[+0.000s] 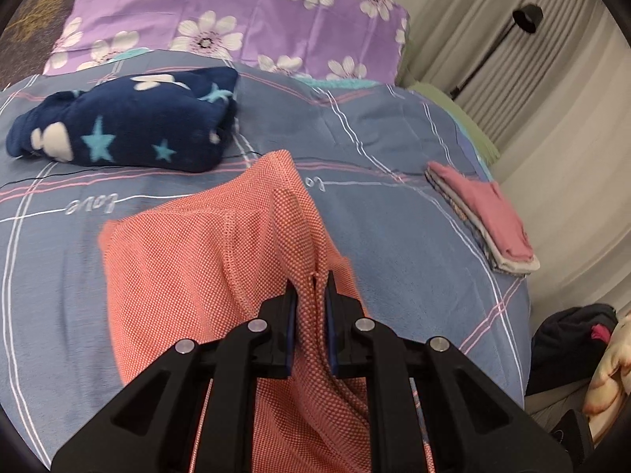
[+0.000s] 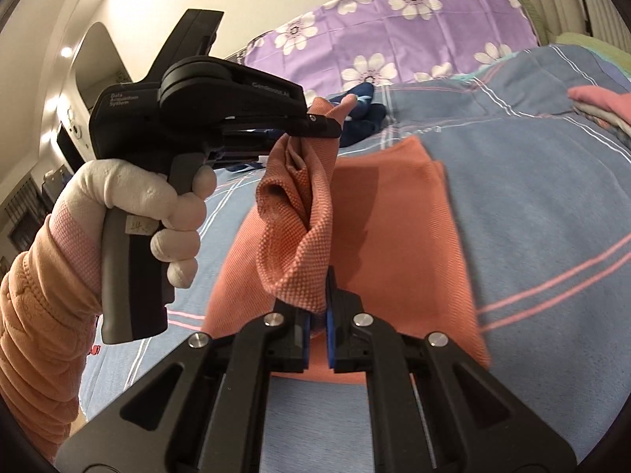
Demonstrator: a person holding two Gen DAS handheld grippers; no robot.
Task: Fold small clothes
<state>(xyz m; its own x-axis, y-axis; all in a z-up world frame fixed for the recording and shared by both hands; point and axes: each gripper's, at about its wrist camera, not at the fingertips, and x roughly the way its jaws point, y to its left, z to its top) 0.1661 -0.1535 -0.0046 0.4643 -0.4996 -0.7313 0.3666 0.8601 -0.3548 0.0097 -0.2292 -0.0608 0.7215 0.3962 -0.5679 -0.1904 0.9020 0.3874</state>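
My left gripper (image 1: 311, 276) is clamped on a bunched edge of the salmon-pink cloth (image 1: 205, 260), its fingers (image 1: 291, 303) nearly together with the woven fabric squeezed between the blue pads. From the right wrist view the same gripper (image 2: 319, 128) shows side-on, held by my white-gloved left hand (image 2: 157, 213), with the cloth gathered in its tip and a twisted fold hanging down from it.

My right gripper (image 2: 318, 283) is closed almost fully on a lower corner of that same cloth (image 2: 386, 216); the fingers (image 2: 301, 327) pinch a thin fold, and the fabric runs up from here to the left gripper. The rest of the cloth lies on the bed (image 1: 394, 236), spread over the blue plaid cover.

Behind the cloth, toward the purple flowered pillow (image 1: 244, 8), sits a folded navy fleece with stars (image 1: 126, 122), apart from the cloth. At the right edge of the bed rests a small stack of folded clothes (image 1: 489, 216) with a pink piece on top, well apart from the cloth I hold. An orange quilted sleeve (image 2: 35, 335) covers my left forearm.
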